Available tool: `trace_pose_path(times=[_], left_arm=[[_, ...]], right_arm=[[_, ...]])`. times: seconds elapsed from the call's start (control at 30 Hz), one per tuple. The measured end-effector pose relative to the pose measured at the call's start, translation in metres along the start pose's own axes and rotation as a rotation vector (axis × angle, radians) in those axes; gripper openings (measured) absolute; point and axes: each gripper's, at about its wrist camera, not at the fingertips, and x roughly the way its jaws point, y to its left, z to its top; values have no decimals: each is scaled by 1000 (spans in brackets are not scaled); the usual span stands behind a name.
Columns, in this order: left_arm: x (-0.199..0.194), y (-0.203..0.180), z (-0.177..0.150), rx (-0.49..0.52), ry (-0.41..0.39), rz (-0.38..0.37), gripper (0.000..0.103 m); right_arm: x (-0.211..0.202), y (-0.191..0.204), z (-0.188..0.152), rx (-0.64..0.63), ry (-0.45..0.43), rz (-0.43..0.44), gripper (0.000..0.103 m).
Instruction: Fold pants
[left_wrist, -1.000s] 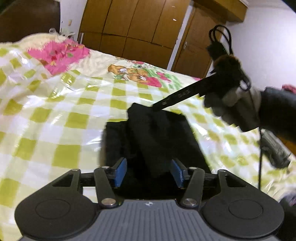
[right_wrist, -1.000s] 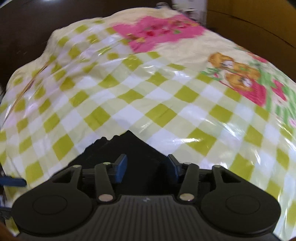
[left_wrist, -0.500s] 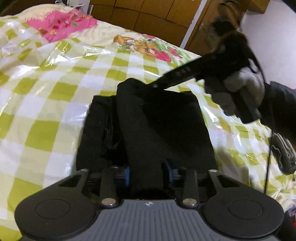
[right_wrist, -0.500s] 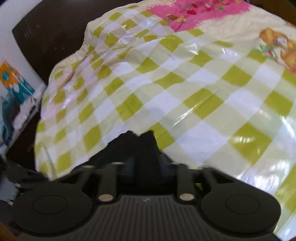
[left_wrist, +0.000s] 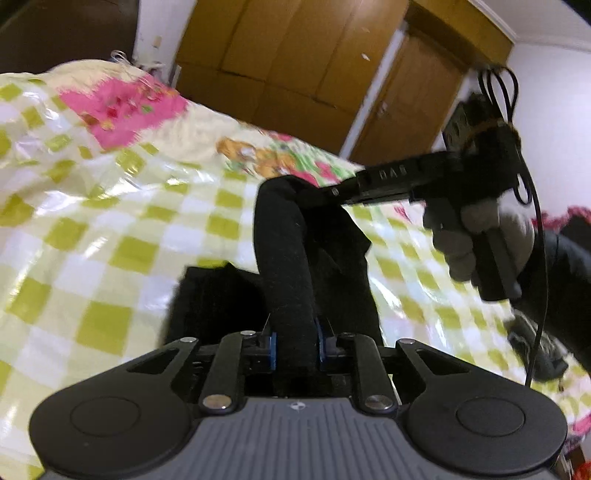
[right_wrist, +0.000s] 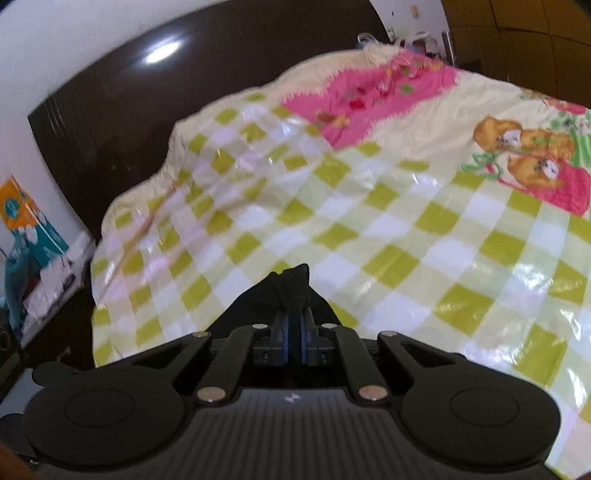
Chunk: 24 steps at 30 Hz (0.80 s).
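Pants (left_wrist: 284, 258), black and partly folded, hang between our two grippers above the bedspread (left_wrist: 110, 236), whereas half a second ago they lay nearly flat on it. Our left gripper (left_wrist: 294, 349) is clamped on a thick rolled edge of the cloth, the blue pads pressed against both sides of it; a second ago those jaws stood wide apart with only loose fabric between them. In the left wrist view our right gripper (left_wrist: 334, 192) bites the far end of that same edge, and the fabric arches up from the left gripper toward it. The right wrist view shows its pads (right_wrist: 283, 343) drawn close together with a thin black fold (right_wrist: 291, 291) squeezed between them. A lower layer of the pants (left_wrist: 207, 299) rests on the bedspread, just left of the lifted edge. Our gloved right hand (left_wrist: 484, 236) holds the handle to the right of the pants. Beyond the bedspread stands the wooden wardrobe (left_wrist: 295, 62), which now fills more of the left view than before.
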Motion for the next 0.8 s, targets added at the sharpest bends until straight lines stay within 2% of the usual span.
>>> trace_pose_path(times=[0.1,0.2,0.27,0.37,0.53,0.6,0.67,0.73,0.8], left_arm=[[10,25,-6,-34,14,54,32],[26,52,-17,-75,49,94,32],[31,63,-19,-80,54,101,32],[36,73,-14,-73,28,101,32],[50,98,-21,-130,39,100,33],[48,99,-27,-131,38,99,38],[46,103,-29,-151,36,92,42],[42,109,-28,-197,39,81,46],[36,105,-24,-186,37,101,47]], right_arm=[[21,4,7,7,-2,0,6],[63,2,5,41,30,-8,5],[94,1,-1,66,50,-35,5],[119,-11,-16,134,55,-60,5],[124,-32,-31,237,12,-94,5],[125,-32,-35,241,6,-90,7],[125,-37,-35,268,0,-95,19],[123,-45,-33,320,-11,-77,19],[113,-43,-28,309,-39,-129,21]])
